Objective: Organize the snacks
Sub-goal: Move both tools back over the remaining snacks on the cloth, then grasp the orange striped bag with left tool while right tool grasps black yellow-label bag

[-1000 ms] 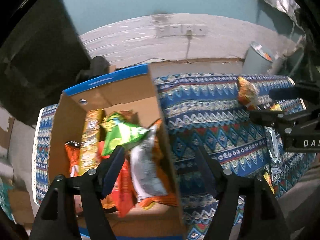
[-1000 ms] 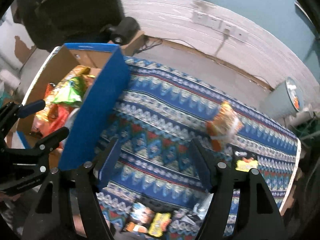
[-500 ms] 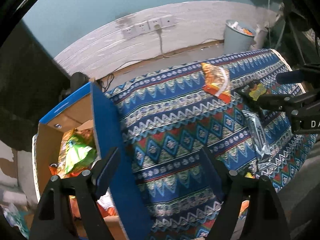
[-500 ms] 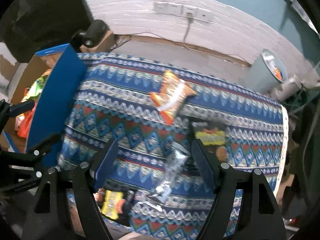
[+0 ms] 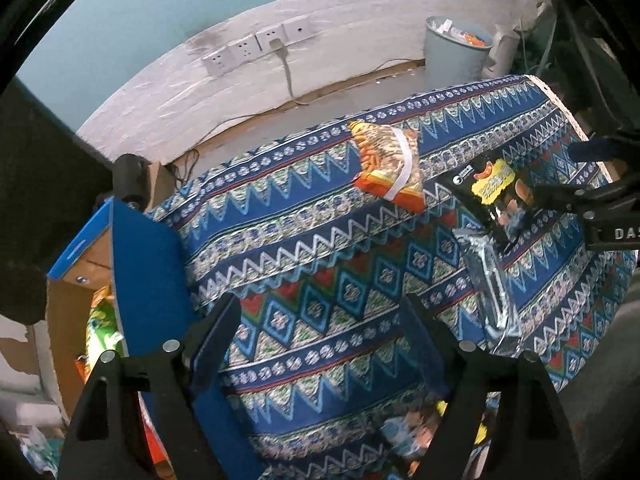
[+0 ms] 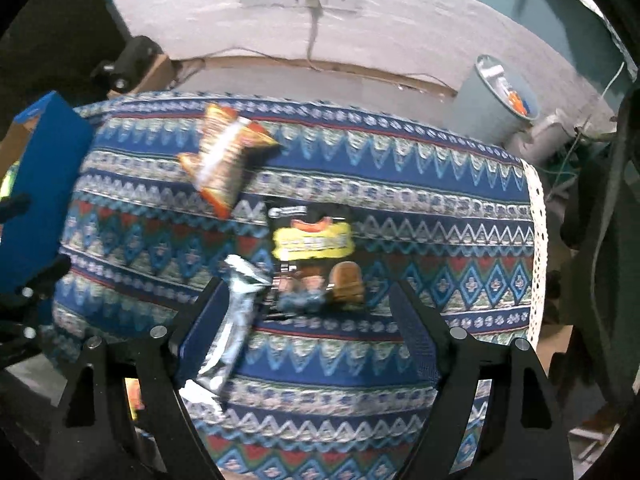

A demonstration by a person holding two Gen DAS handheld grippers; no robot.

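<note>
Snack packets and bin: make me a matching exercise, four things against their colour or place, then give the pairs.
Things:
1. Orange packet
2. Black packet
3. Silver packet
4. Bin

Descriptions:
A. On the floor beyond the cloth
B. Has a yellow label
C. Long and shiny, beside the black one
D. Nearest the cloth's far edge

Pairs: 1-D, 2-B, 3-C, 4-A

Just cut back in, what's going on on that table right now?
A person is sorting snacks off the blue patterned tablecloth into the blue-sided cardboard box. Both claws hold nothing. The right claw, jaws opening, hovers over the black snack bag with the yellow label and the silver foil packet. The left claw is open above bare cloth. The orange striped chip bag lies farther back.
</note>
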